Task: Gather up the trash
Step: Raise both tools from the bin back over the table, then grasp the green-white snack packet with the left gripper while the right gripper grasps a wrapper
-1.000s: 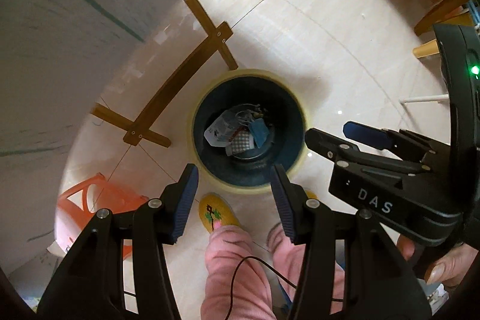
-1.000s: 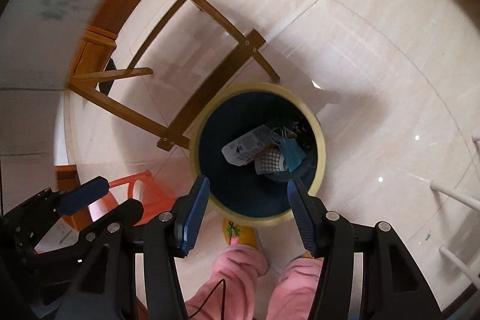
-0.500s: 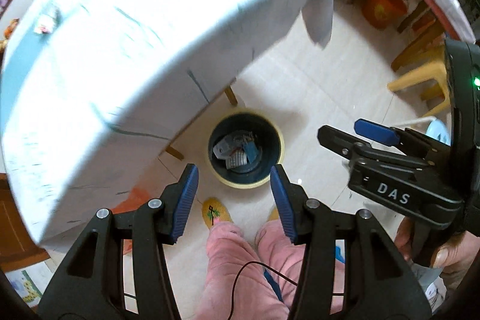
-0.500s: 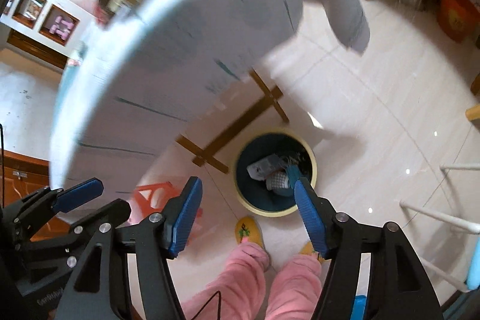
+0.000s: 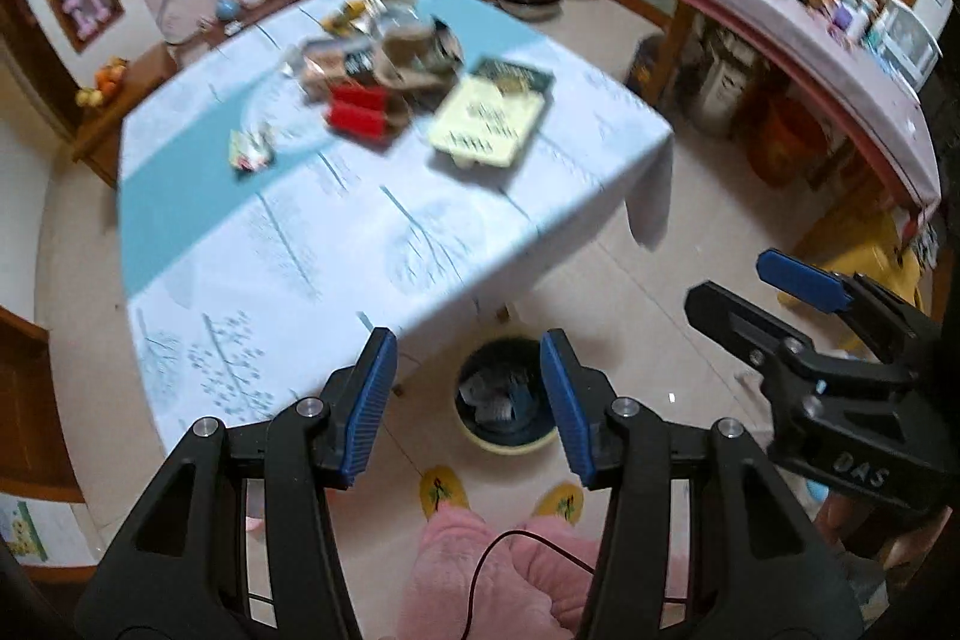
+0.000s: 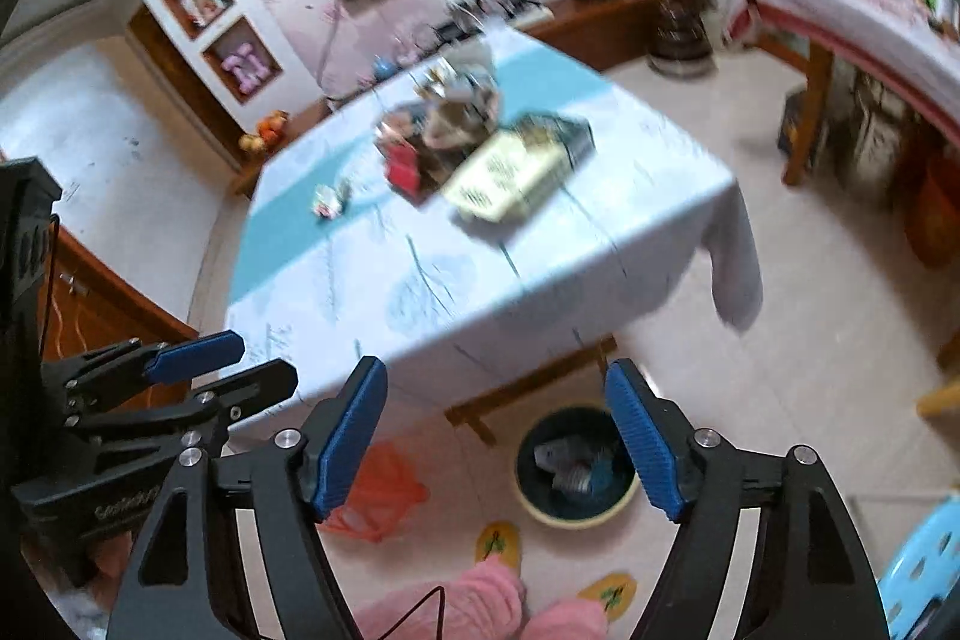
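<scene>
A round bin [image 5: 503, 439] with a pale rim and dark inside stands on the floor by the table's near corner; it also shows in the right wrist view [image 6: 577, 517]. Crumpled wrappers [image 5: 493, 400] lie in it. On the table [image 5: 336, 244] lie a small wrapper [image 5: 251, 149], a red box [image 5: 359, 114], a yellow-green tray [image 5: 489, 124] and a blurred pile of packets [image 5: 384, 52]. My left gripper [image 5: 468, 403] is open and empty, high above the bin. My right gripper [image 6: 495, 439] is open and empty, also raised; it shows at the right of the left view [image 5: 780, 292].
The table [image 6: 480, 268] has a light blue cloth hanging over its corner. An orange stool [image 6: 378, 490] stands under it. A long side table [image 5: 780, 40] with bottles runs along the right. A blue stool [image 6: 924, 568] is at the right. My pink-trousered legs and yellow slippers [image 5: 443, 490] are below.
Both grippers have risen and tilted up from close over the bin. The table top and the room have come into view, and the bin now looks small below. Both stayed open and empty.
</scene>
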Motion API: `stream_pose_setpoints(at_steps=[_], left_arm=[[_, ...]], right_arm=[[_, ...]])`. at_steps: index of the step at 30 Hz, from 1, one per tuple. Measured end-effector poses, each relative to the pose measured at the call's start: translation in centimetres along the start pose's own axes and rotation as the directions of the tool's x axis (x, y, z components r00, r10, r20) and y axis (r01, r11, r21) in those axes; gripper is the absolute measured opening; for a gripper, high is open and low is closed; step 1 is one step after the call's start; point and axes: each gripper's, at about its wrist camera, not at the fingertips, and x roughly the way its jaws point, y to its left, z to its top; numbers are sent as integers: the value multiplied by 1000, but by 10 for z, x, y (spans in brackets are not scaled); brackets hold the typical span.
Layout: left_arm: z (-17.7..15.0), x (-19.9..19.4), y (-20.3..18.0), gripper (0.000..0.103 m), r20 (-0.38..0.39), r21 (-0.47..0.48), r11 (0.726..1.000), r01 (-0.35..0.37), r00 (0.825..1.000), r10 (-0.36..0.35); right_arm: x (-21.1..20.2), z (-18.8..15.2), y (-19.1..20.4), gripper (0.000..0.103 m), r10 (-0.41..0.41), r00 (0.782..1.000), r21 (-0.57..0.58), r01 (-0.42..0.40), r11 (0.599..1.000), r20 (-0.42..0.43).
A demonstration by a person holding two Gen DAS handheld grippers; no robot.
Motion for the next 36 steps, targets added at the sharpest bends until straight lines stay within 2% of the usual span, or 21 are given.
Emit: stream_pose_setpoints(at_steps=[9,11,13,16,19,23,28,36], left_arm=[[23,-42,20,47,81,-98,994,-52,995,60],[28,-51,28,47,102,-115,991,-73,991,84],[33,-57,34,52,116,-130,988,-83,988,98],[39,-63,49,55,143,-157,983,-94,983,117],[49,-62,70,55,151,-175,980,-96,981,123],[68,-52,99,56,156,-176,981,-83,981,111],[99,-24,146,64,135,-172,983,-66,987,90],[143,62,232,64,28,-223,975,-21,999,28]], right_arm=[[-39,46,34,78,55,996,-111,-46,993,74],[-41,52,39,78,55,995,-129,-44,991,82],[-41,62,45,79,65,993,-152,-50,987,95],[-40,75,54,86,75,992,-164,-57,985,106],[-32,92,64,88,88,990,-172,-68,983,111],[-10,114,79,88,68,993,-180,-50,982,98],[35,148,97,88,20,996,-165,-6,986,82],[137,205,107,88,-104,994,-115,106,988,24]])
